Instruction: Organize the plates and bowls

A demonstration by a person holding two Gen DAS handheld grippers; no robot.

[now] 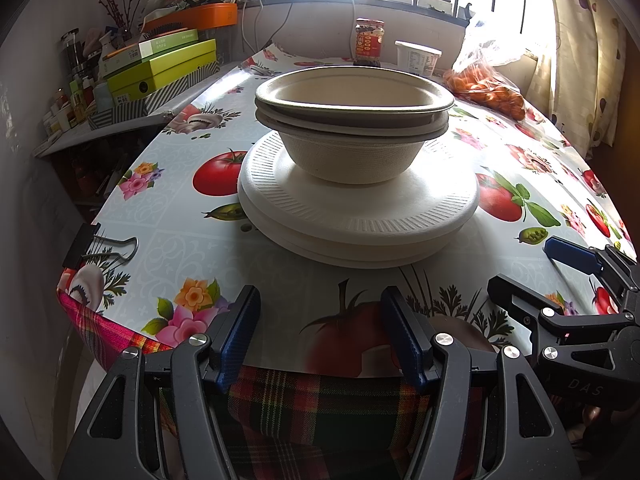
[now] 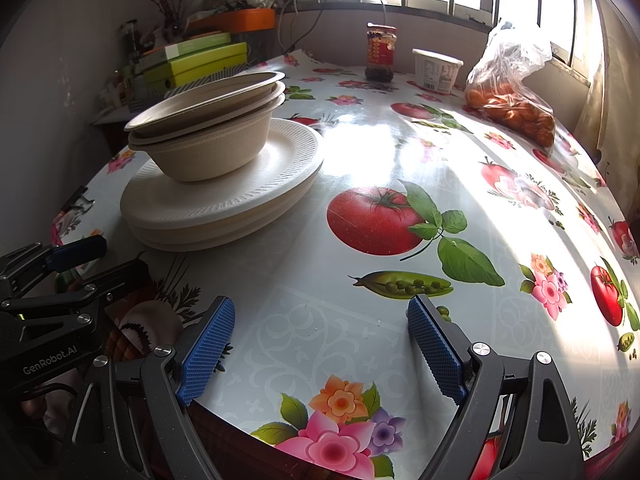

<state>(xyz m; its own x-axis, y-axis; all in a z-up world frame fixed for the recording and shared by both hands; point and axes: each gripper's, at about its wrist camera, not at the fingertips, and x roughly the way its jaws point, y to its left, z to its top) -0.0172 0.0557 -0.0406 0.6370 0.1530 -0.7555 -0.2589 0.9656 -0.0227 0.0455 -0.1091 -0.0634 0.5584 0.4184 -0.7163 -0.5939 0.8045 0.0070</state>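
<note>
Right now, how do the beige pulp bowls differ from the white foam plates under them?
The beige pulp bowls are deep with smooth walls; the white foam plates are shallow with ribbed rims. The bowls are darker and tan, the plates whiter. The bowls sit nested on top, offset toward one side; the plates are wider and rest on the patterned tablecloth. Both are round, disposable-looking and stacked, and both grippers, left and right, are open and clear of them.

Nested bowls (image 1: 354, 136) sit on stacked plates (image 1: 360, 216), jar (image 1: 369, 43) behind.
</note>
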